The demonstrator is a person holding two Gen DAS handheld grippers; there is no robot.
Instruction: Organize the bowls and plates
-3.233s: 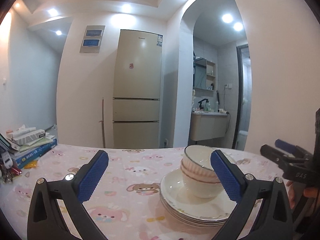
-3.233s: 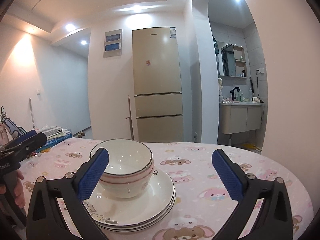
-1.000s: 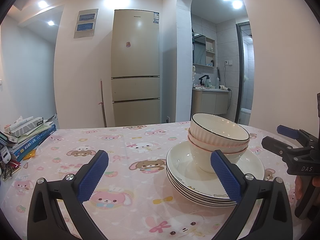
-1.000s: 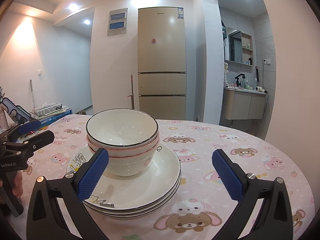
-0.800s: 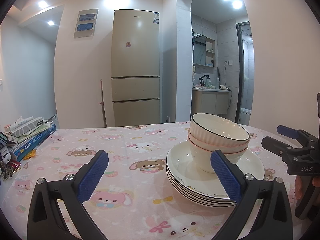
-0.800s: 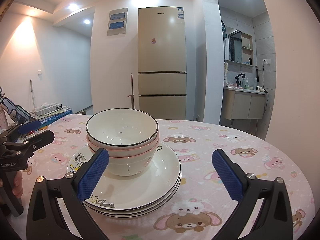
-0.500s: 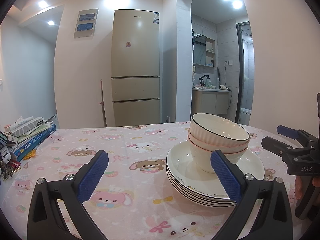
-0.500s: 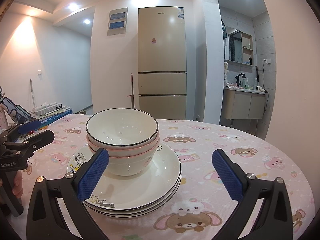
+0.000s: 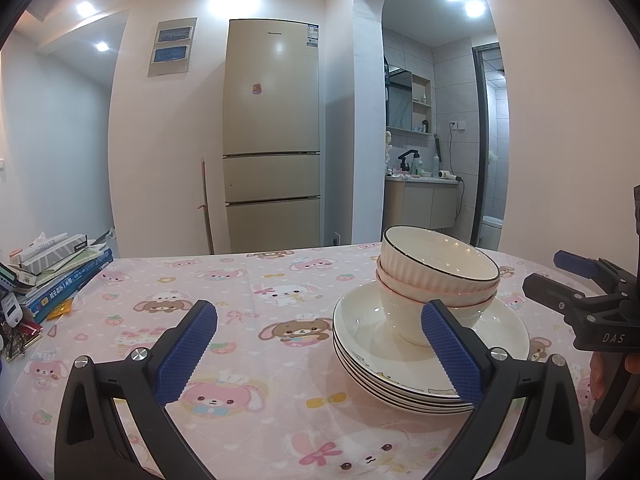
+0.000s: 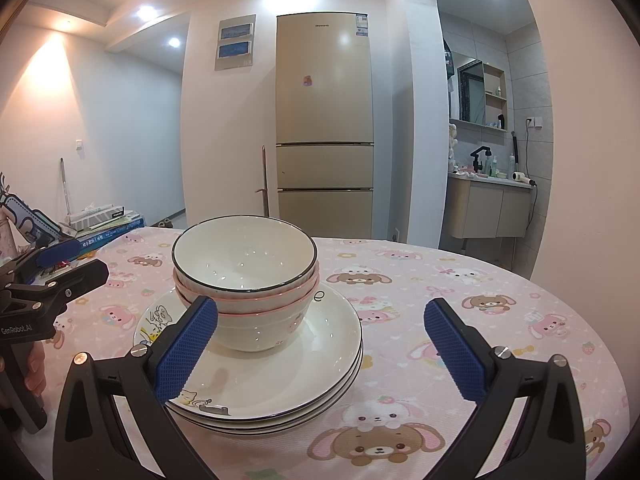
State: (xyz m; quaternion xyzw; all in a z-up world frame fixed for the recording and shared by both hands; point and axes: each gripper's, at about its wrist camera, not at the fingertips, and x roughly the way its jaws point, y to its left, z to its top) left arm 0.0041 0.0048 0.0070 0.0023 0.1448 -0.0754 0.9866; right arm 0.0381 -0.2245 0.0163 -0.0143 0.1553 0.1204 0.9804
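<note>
Bowls (image 10: 245, 276) sit nested on stacked plates (image 10: 280, 380) mid-table. Left gripper (image 9: 320, 354) and right gripper (image 10: 320, 354) hover with jaws spread wide, gripping nothing, touching nothing. Bare tablecloth (image 9: 224, 288) stretches toward 10 o'clock of the stack; books (image 9: 60, 272) line that far edge.

We are in a home, in a dining corner. A round table (image 10: 460, 304) wears a pink cartoon-animal cloth, with stacked plates (image 10: 280, 364) and bowls (image 10: 246, 276) on it and a pile of books (image 9: 60, 268) at its edge. Behind it we see a tall beige fridge (image 9: 272, 136) with 3 doors, and through an arch a tiled bathroom with a vanity (image 10: 490, 208), mirror cabinet and hair dryer.
</note>
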